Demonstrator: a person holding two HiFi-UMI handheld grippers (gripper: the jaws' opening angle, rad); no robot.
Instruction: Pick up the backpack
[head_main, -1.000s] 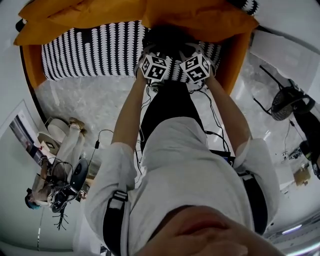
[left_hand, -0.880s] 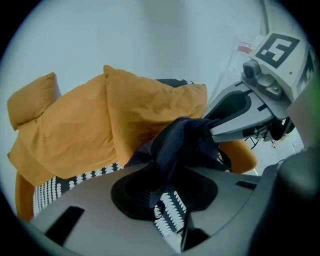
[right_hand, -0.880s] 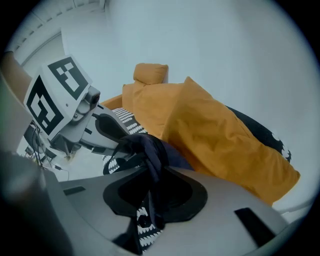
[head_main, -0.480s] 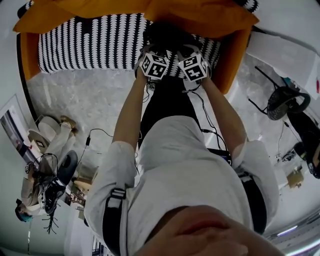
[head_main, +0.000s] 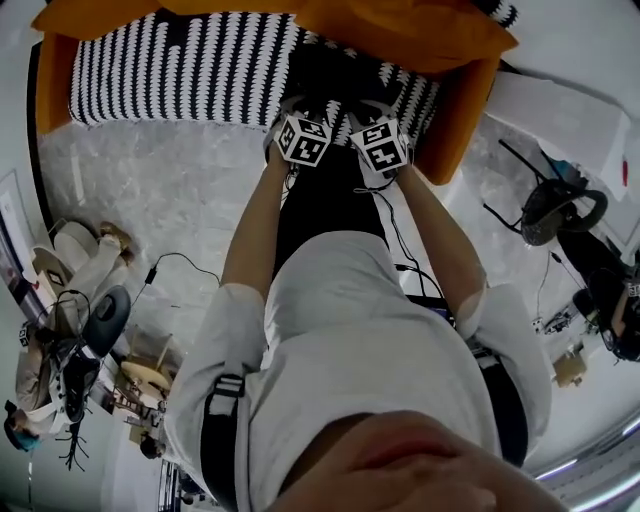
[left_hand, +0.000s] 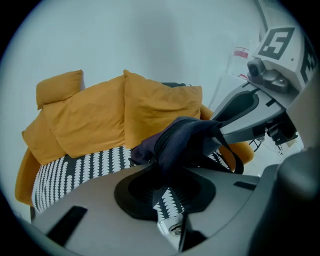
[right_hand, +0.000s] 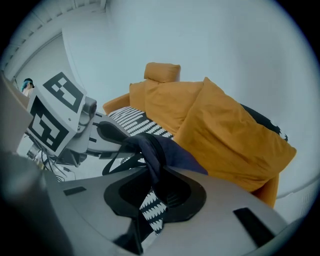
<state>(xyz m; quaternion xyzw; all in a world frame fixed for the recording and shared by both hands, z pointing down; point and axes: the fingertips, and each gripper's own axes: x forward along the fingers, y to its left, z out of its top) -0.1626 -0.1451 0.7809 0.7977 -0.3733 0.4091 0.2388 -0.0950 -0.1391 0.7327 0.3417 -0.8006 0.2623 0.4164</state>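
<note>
- The backpack (left_hand: 186, 135) is held between both grippers, over the right end of the sofa's striped seat (head_main: 180, 75) and in front of the orange cushions (left_hand: 105, 112). Whether its bottom is clear of the seat cannot be made out.
- The left gripper (left_hand: 162, 176) is clamped narrow on a fold of the dark fabric. Its jaws have just been closing, with that fabric between them.
- The right gripper (right_hand: 152, 179) is likewise pinched narrow on a bunched edge of the backpack, and its jaws too have just been closing on it.
- Only thin cloth is gripped on each side, so a slip is judged the main risk. The fold could be drawn out of either grip by the backpack's weight if it is lifted with a jerk.
- If the hands are drawn apart, the cloth would be pulled taut and one hold could be lost, so that the backpack is left swinging from the other.
- A loose strap (left_hand: 235, 159) hangs below the backpack. It could be snagged on the sofa's arm (head_main: 458, 125) as the load is carried off.
- Cables (head_main: 398, 225) trail below the grippers and could be caught underfoot when a step back is taken.
</note>
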